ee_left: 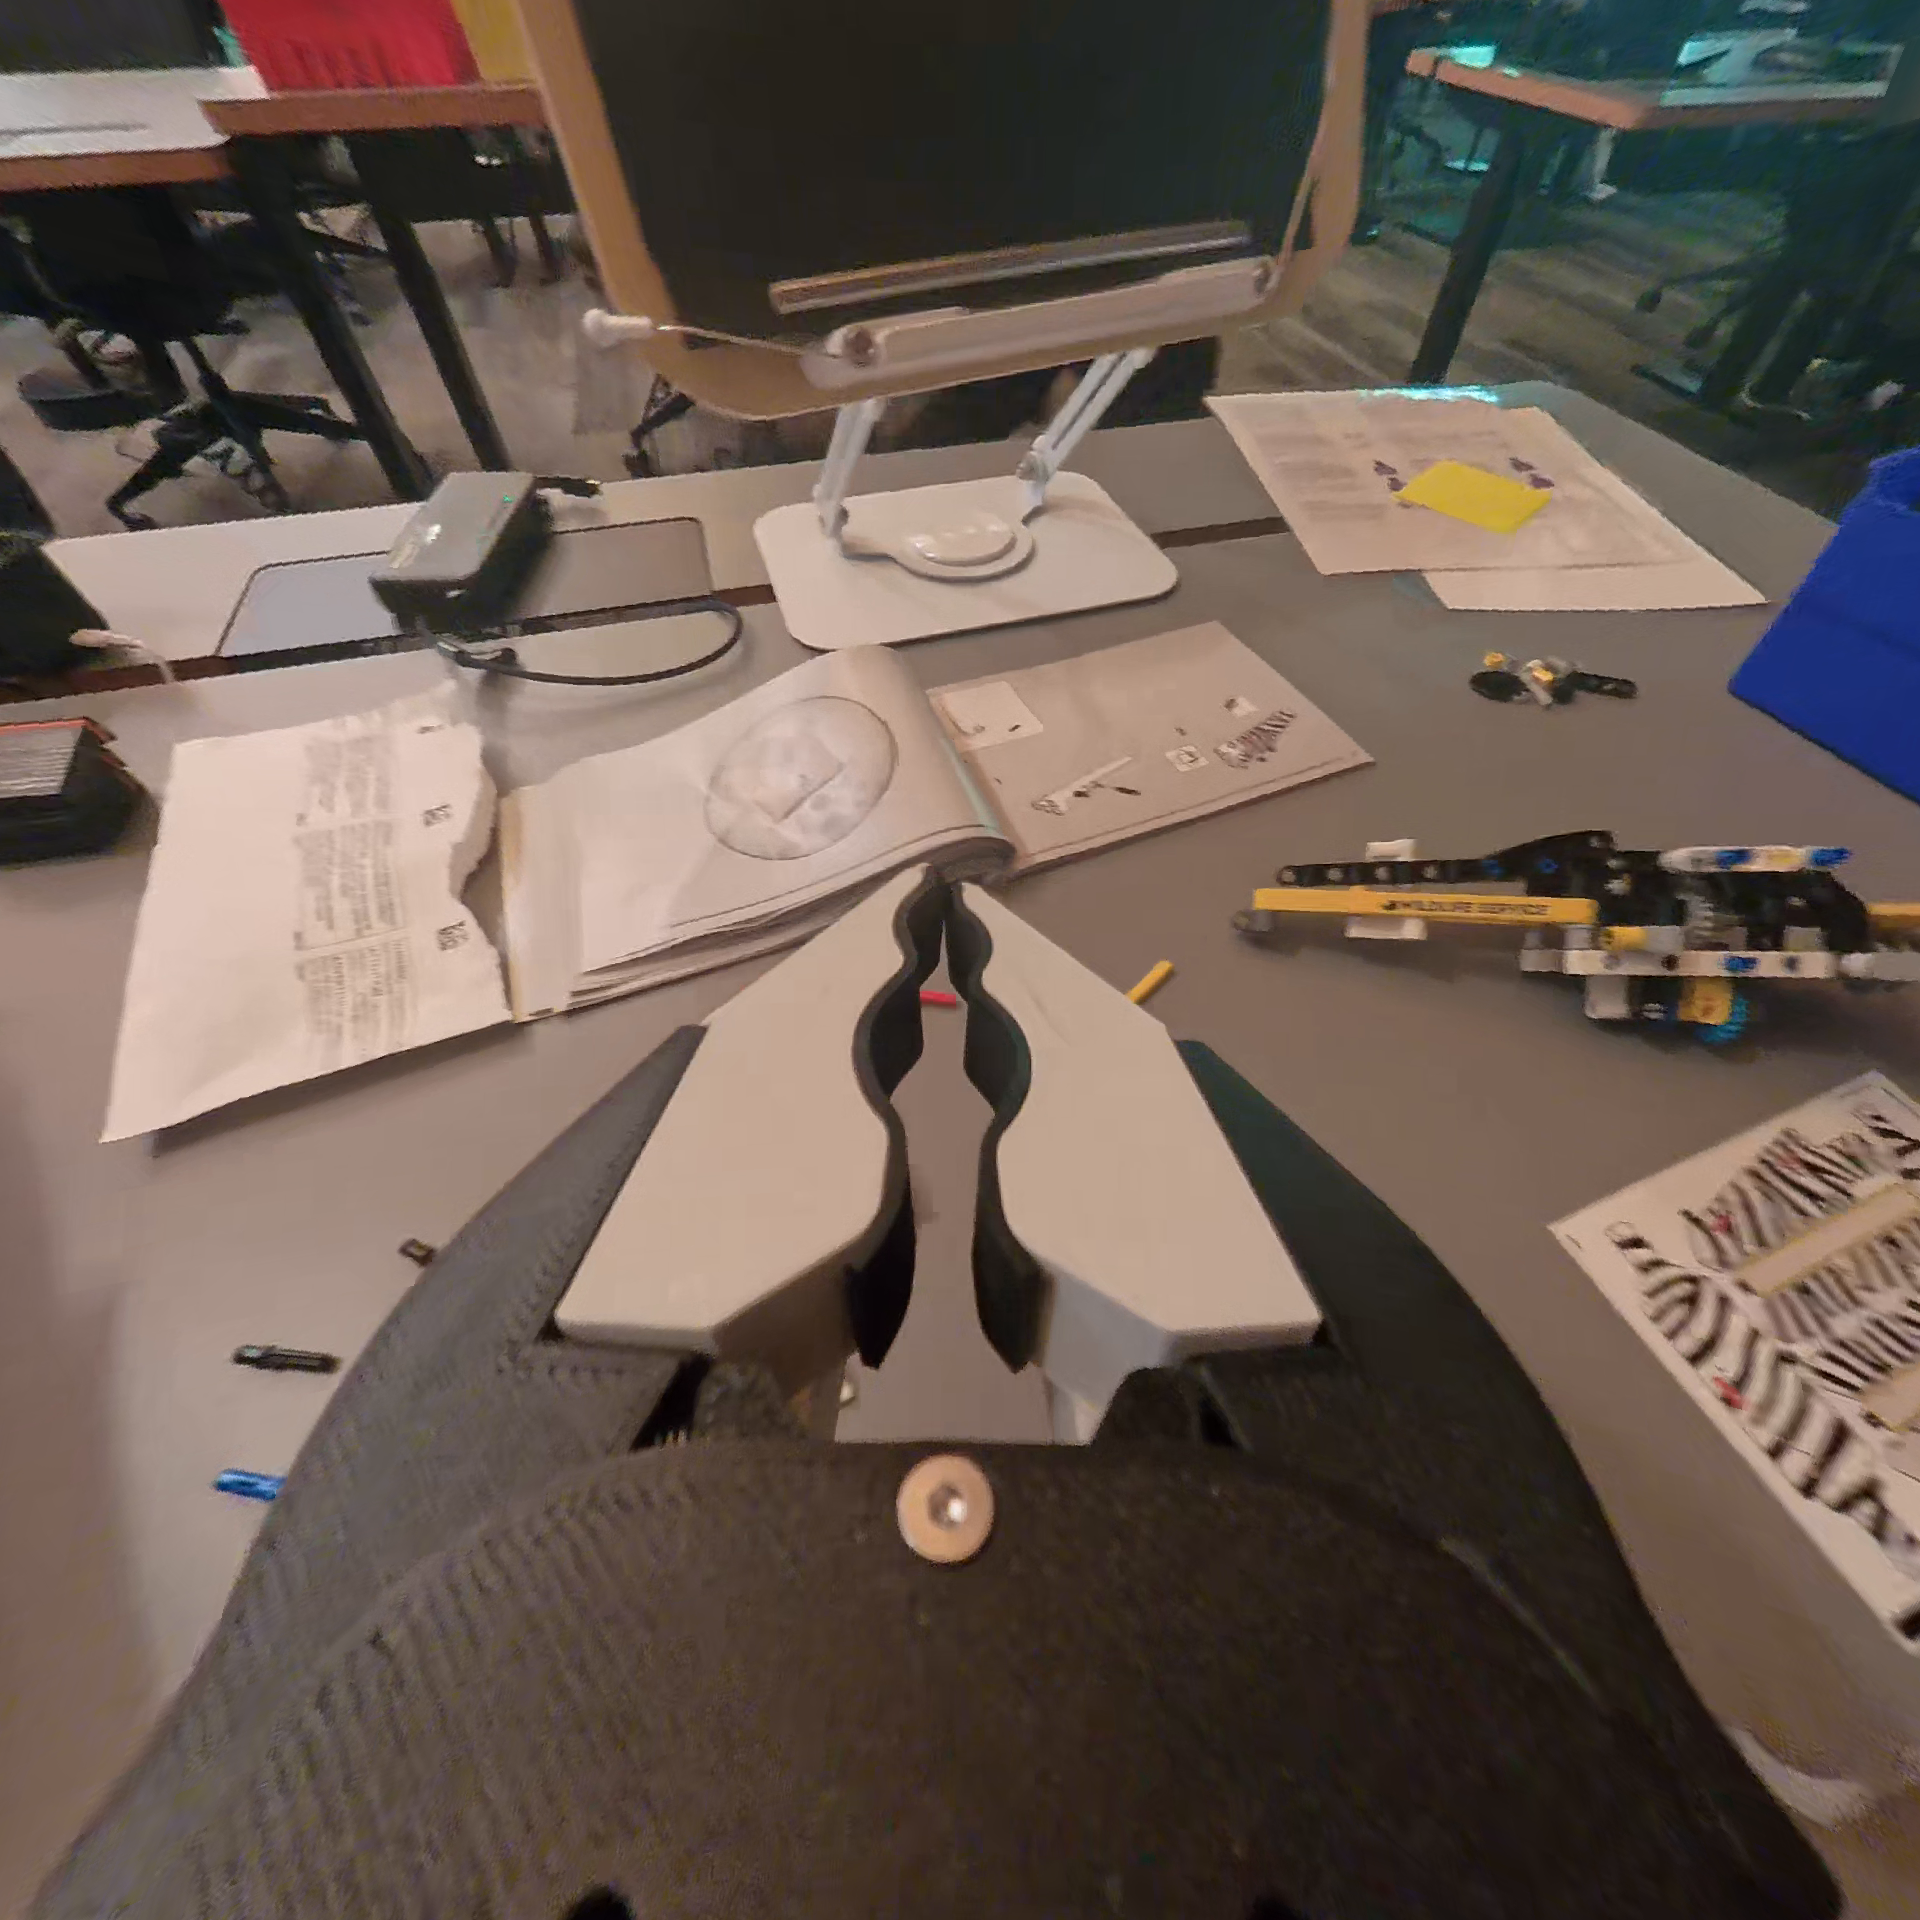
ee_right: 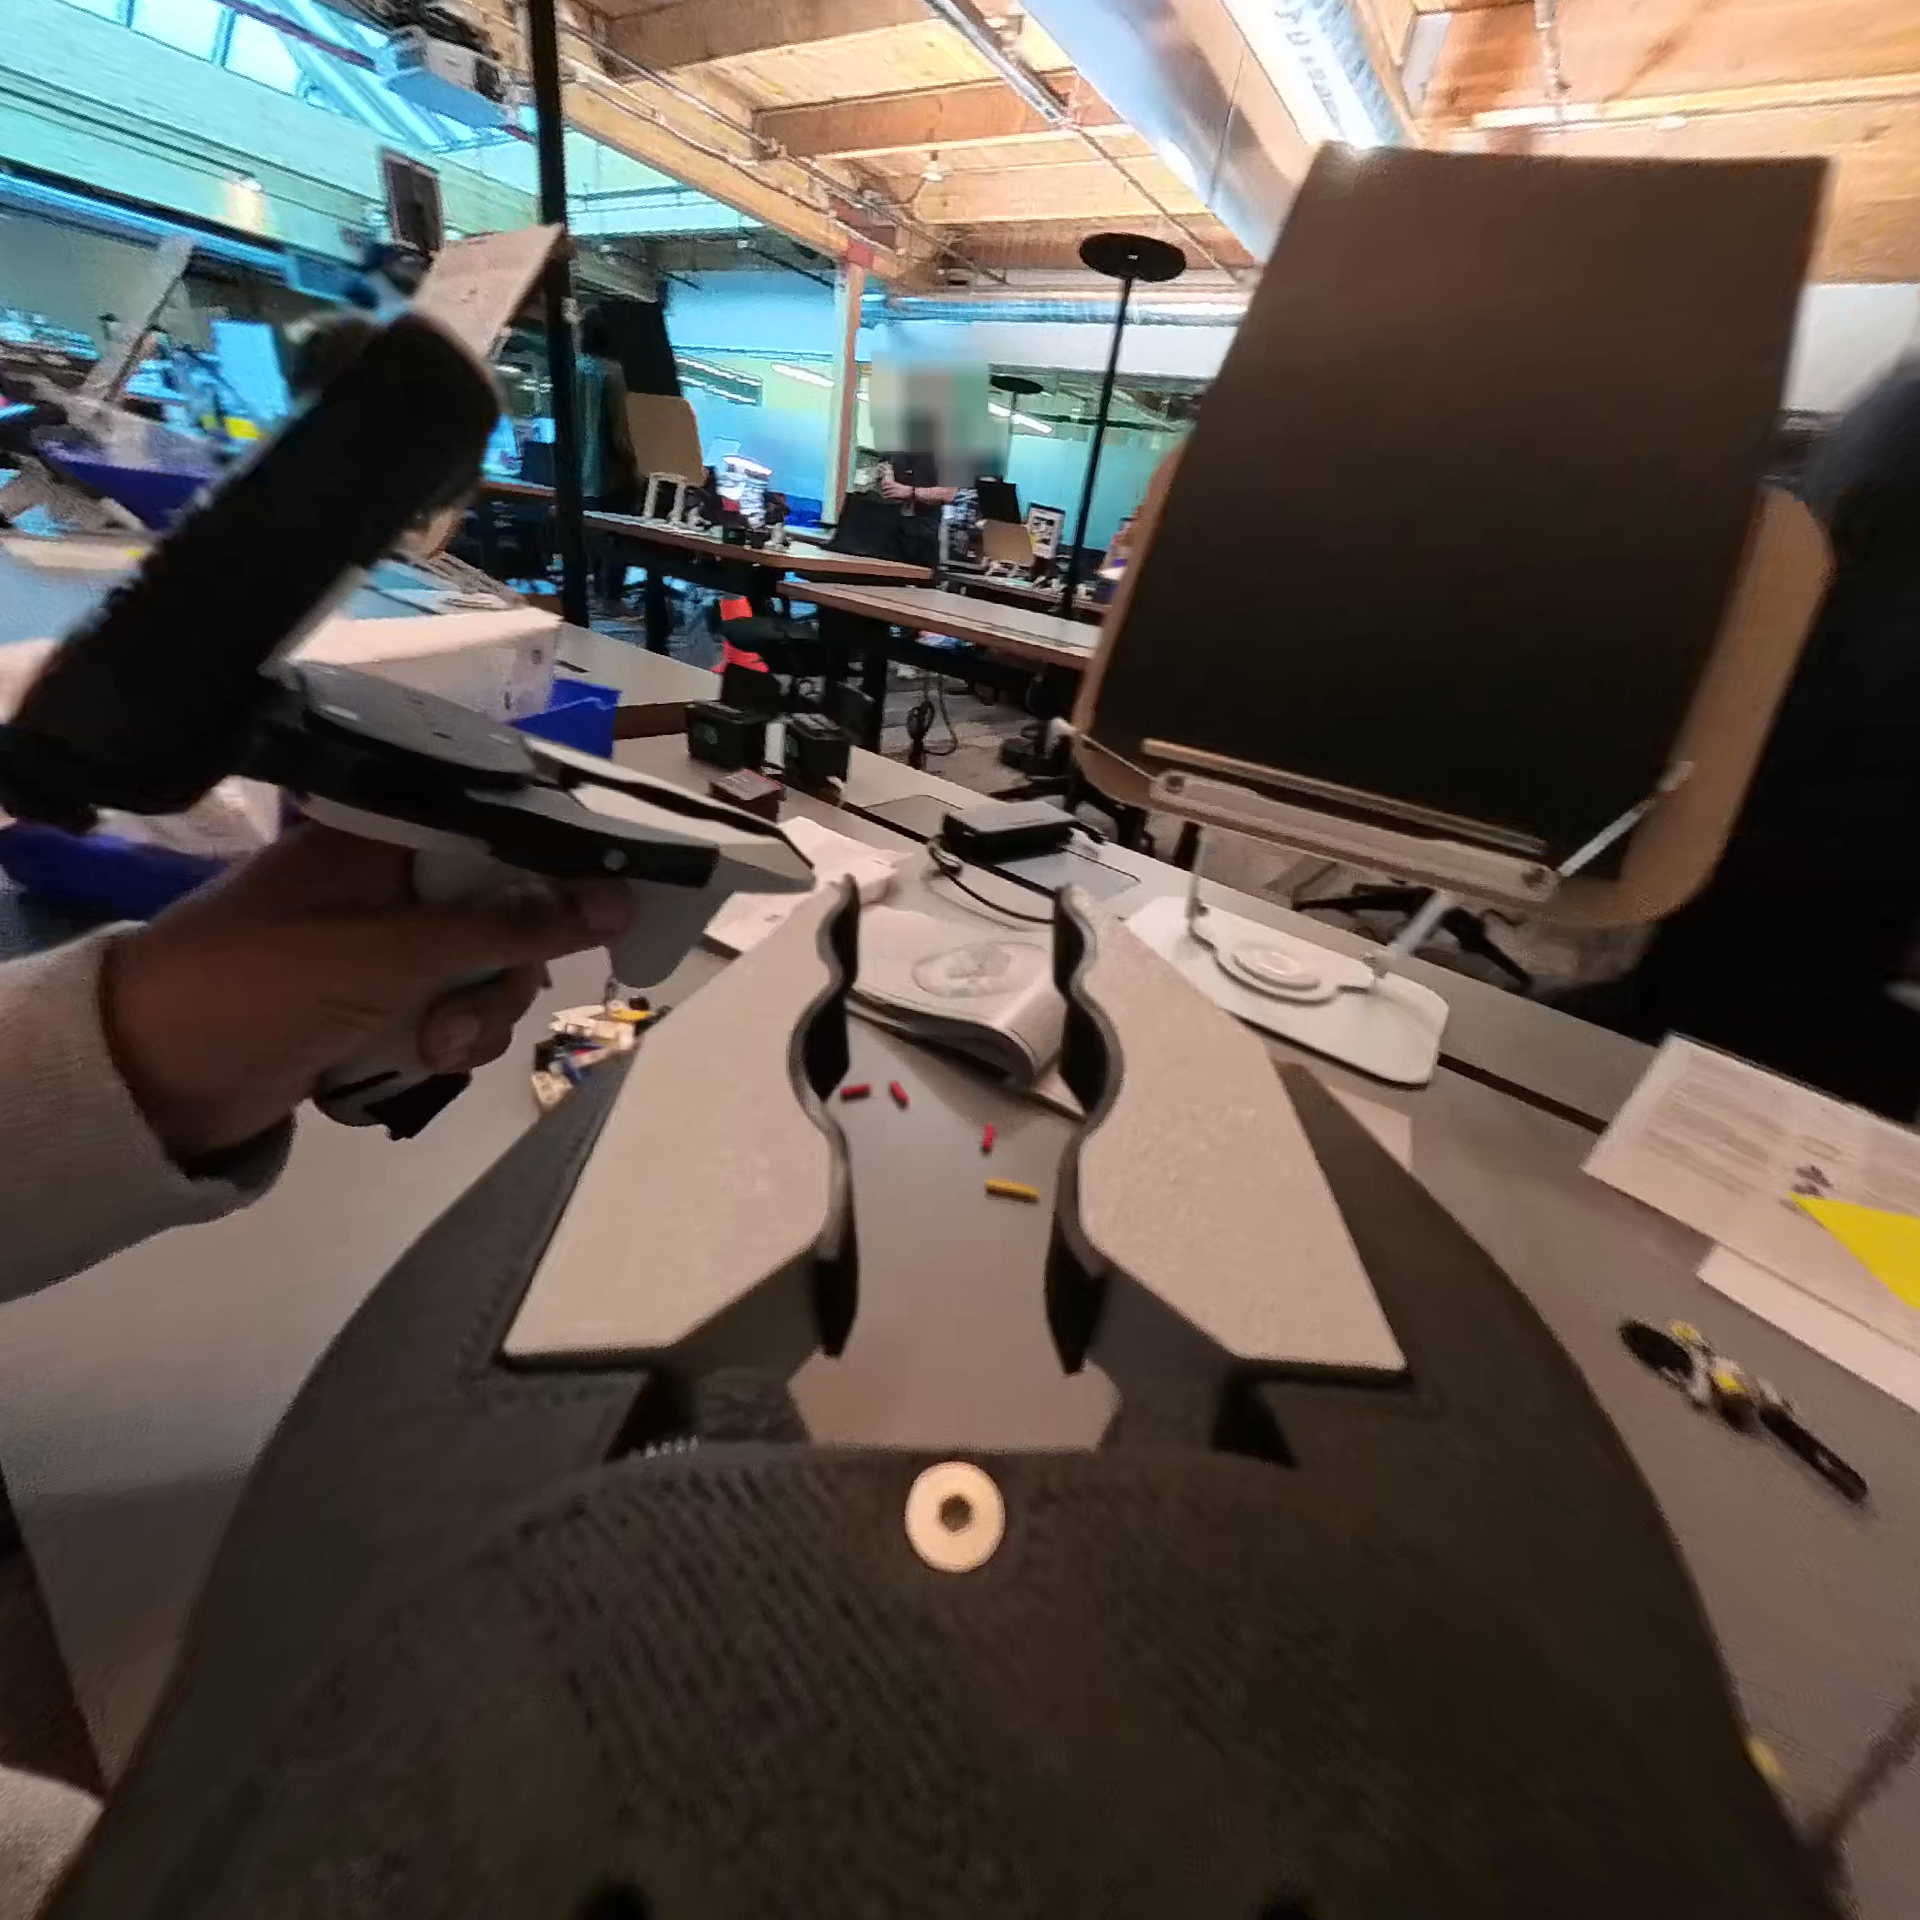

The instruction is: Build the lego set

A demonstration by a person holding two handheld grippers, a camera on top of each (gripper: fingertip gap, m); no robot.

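- Over grey table, left wrist view: left gripper (ee_left: 943, 902) fingers nearly together, empty; half-built yellow-black lego chassis (ee_left: 1621, 930) lies off to its right; open grey instruction booklet (ee_left: 831, 790) ahead.
- Right wrist view: right gripper (ee_right: 956, 914) spread apart, empty, above small red pins (ee_right: 854, 1092) and yellow pin (ee_right: 1011, 1191); judgement: lower squarely, pinch one pin across its length.

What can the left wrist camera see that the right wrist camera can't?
Only the left wrist view shows the black and yellow lego build lying on the table, the zebra-striped sticker sheet, and the left gripper shut with nothing in it.

Only the right wrist view shows the hand holding the left gripper, the three small red pins, and the open right gripper.

Both show the open instruction booklet, the grey stand and the yellow pin.
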